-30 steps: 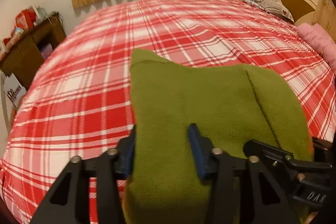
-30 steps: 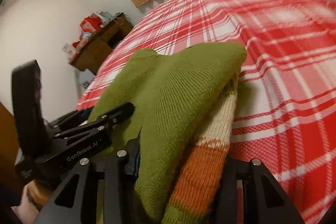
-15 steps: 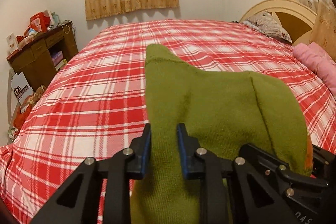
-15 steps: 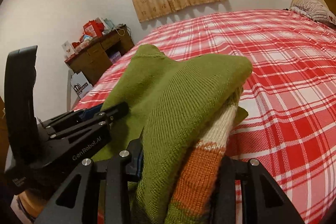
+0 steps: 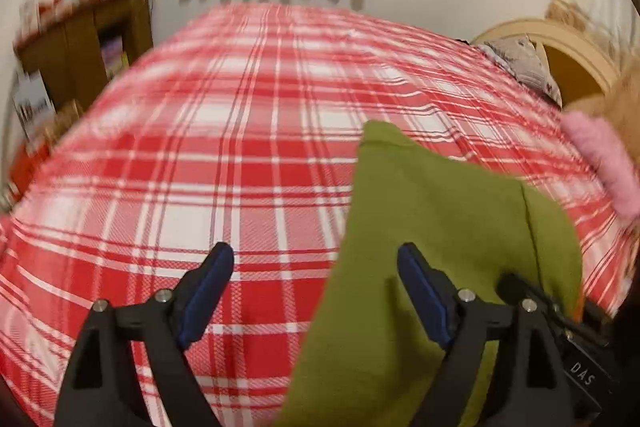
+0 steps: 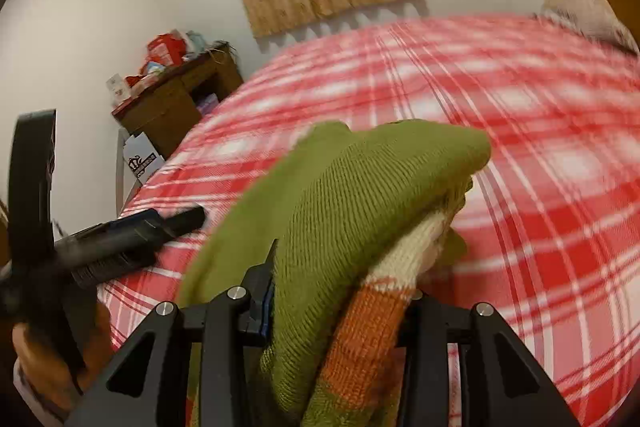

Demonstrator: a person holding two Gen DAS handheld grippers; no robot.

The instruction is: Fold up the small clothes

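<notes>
Bedroom setup, plaid bedspread (image 5: 248, 155) everywhere. My left gripper (image 5: 316, 291) is opening, the green sweater (image 5: 432, 227) only partly between its pads, off toward 3 o'clock; right gripper (image 6: 340, 307) stays clamped on the bunched knit so it won't unfold.

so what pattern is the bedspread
Red and white plaid; the bedspread shows best in the left wrist view.
</notes>
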